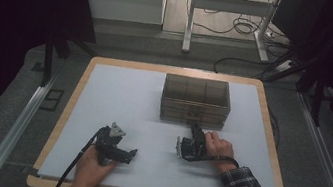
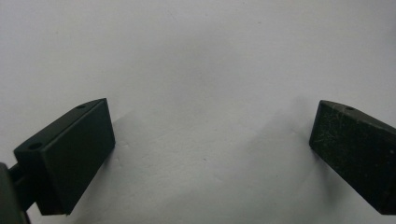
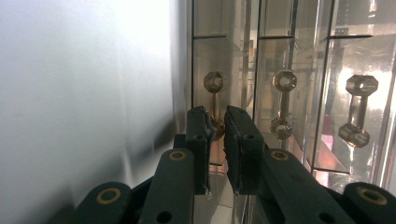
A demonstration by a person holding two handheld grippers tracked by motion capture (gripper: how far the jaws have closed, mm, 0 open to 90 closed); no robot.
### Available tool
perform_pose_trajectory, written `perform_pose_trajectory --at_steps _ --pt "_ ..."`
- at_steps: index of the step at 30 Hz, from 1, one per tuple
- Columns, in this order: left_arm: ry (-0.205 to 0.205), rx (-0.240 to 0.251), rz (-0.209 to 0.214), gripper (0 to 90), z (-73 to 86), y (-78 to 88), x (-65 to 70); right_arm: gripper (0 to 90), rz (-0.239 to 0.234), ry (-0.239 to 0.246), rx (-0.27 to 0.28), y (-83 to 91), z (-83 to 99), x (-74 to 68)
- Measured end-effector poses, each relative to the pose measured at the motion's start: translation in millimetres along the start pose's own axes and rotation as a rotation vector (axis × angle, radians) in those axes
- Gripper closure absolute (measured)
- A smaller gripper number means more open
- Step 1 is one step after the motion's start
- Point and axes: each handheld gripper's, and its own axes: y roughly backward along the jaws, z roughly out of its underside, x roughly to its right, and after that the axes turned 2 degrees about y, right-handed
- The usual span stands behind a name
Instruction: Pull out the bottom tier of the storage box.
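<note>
Smoked clear drawer box (image 1: 195, 101) stood toward the table's (image 1: 118, 96) far middle. Right gripper (image 3: 217, 123), turned sideways, was clamped on the lowest drawer's handle (image 3: 213, 100). Left gripper (image 2: 210, 140) rested apart on the mat, jaws wide, holding nothing.

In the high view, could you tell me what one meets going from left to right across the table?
Left gripper with jaws open → right gripper, shut on a drawer handle of the clear drawer box → the hand holding it.
</note>
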Motion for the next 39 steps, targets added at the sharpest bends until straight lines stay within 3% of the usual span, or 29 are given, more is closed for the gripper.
perform_pose_trajectory --at_steps 12,15,17,18,20,21,24,30,39 --pt "-0.008 -0.006 -0.001 0.0 -0.1 0.4 -0.5 79.6 -0.055 -0.013 0.025 16.7 0.5 -2.1" --pt "-0.008 -0.006 0.0 0.0 -0.1 0.4 -0.6 79.6 -0.036 -0.014 0.032 21.3 0.6 -3.6" --pt "0.0 0.001 0.0 0.0 0.0 -0.1 0.0 79.5 -0.048 -0.013 0.03 24.2 0.5 -3.6" --pt "0.0 0.0 0.0 0.0 0.0 0.0 0.0 85.2 -0.049 -0.021 0.042 27.4 0.4 -4.0" --pt "0.0 0.002 0.0 0.0 0.0 -0.2 0.0 87.0 -0.033 -0.022 0.05 29.4 0.4 -4.1" --pt "-0.001 0.001 0.0 0.0 0.0 -0.2 -0.1 87.0 -0.054 -0.038 0.061 32.0 0.0 -2.9" --pt "-0.001 0.001 -0.001 0.0 0.0 0.0 0.0 84.5 -0.046 -0.021 0.048 33.1 -0.7 -4.1" --pt "-0.001 0.001 -0.001 0.0 0.0 -0.1 -0.1 80.5 -0.051 -0.041 0.047 33.6 1.1 -1.1" --pt "-0.001 0.0 0.0 0.0 0.0 0.0 0.0 74.6 -0.14 -0.106 0.063 31.3 8.2 8.9"
